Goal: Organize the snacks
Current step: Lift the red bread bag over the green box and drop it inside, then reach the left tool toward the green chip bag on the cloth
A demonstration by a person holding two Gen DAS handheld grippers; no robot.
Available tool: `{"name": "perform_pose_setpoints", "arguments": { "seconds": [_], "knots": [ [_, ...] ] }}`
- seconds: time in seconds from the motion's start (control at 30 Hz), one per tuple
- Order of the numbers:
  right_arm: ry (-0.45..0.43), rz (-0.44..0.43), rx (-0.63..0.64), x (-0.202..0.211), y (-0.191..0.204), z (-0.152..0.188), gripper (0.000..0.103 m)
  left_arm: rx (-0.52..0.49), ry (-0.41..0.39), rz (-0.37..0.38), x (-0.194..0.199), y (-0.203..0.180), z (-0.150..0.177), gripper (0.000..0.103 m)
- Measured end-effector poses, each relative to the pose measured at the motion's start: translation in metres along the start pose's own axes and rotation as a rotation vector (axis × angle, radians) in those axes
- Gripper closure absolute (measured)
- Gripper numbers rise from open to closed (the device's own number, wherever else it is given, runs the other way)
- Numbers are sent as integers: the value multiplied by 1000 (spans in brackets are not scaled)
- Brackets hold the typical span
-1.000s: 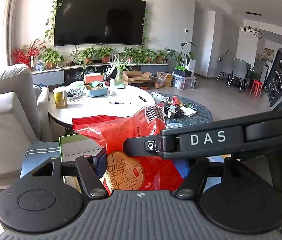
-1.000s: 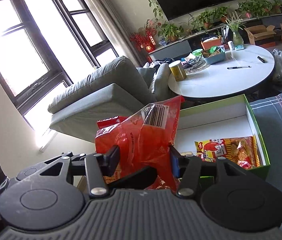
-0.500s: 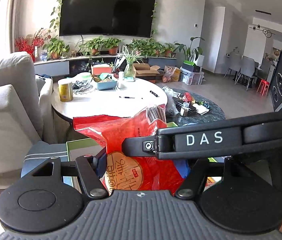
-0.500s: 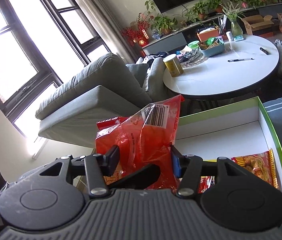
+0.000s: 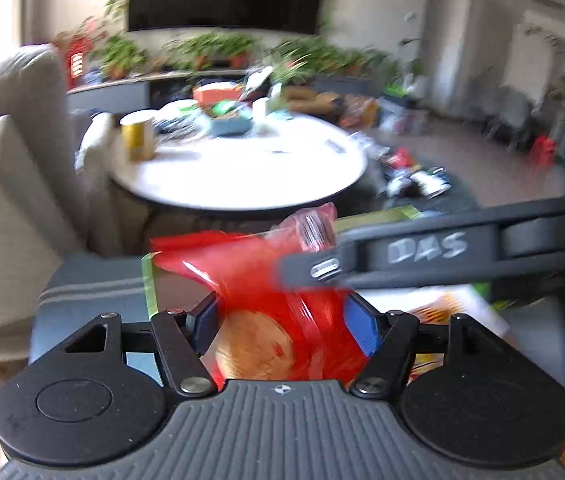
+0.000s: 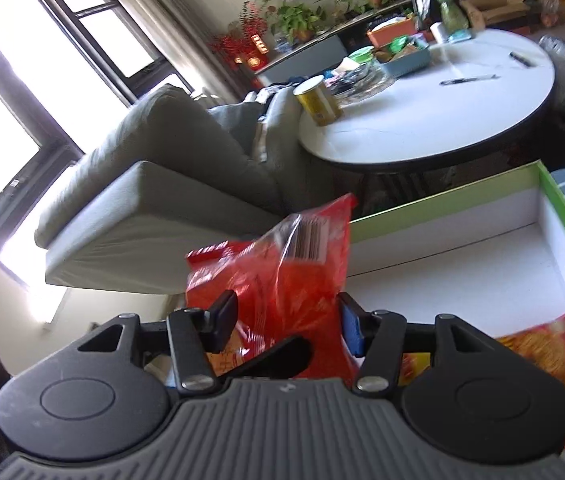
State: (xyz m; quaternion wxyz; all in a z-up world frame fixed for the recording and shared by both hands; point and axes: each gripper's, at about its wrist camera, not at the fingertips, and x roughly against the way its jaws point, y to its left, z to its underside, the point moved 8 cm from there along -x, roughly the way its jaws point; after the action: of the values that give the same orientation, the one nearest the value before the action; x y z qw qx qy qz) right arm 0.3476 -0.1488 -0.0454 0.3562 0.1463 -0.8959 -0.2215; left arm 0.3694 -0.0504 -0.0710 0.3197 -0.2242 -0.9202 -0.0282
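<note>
A red snack bag (image 5: 266, 292) with a round biscuit picture is held between both grippers. My left gripper (image 5: 282, 320) is shut on its lower part. My right gripper (image 6: 286, 316) is shut on the same red snack bag (image 6: 282, 280), and its finger marked DAS (image 5: 422, 256) crosses the left wrist view. The bag hangs over a green-rimmed white box (image 6: 482, 280) that holds a yellow-and-red snack packet (image 6: 542, 364) at its right end. The left wrist view is motion-blurred.
A round white table (image 6: 422, 120) with a gold can (image 6: 318, 100), pens and a blue tray stands behind the box. A grey sofa (image 6: 154, 184) lies to the left. A striped blue-grey cushion (image 5: 90, 292) lies under the box.
Both grippers have tilted down and moved toward the box with the red bag still held. The box interior now fills more of the right wrist view.
</note>
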Motion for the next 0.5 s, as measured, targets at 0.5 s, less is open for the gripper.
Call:
{"name": "perform_pose_setpoints", "arguments": {
  "seconds": [0.5],
  "knots": [
    [-65,34,185,67,20,15,38,20,-108,-89,85,31,2,36]
  ]
}}
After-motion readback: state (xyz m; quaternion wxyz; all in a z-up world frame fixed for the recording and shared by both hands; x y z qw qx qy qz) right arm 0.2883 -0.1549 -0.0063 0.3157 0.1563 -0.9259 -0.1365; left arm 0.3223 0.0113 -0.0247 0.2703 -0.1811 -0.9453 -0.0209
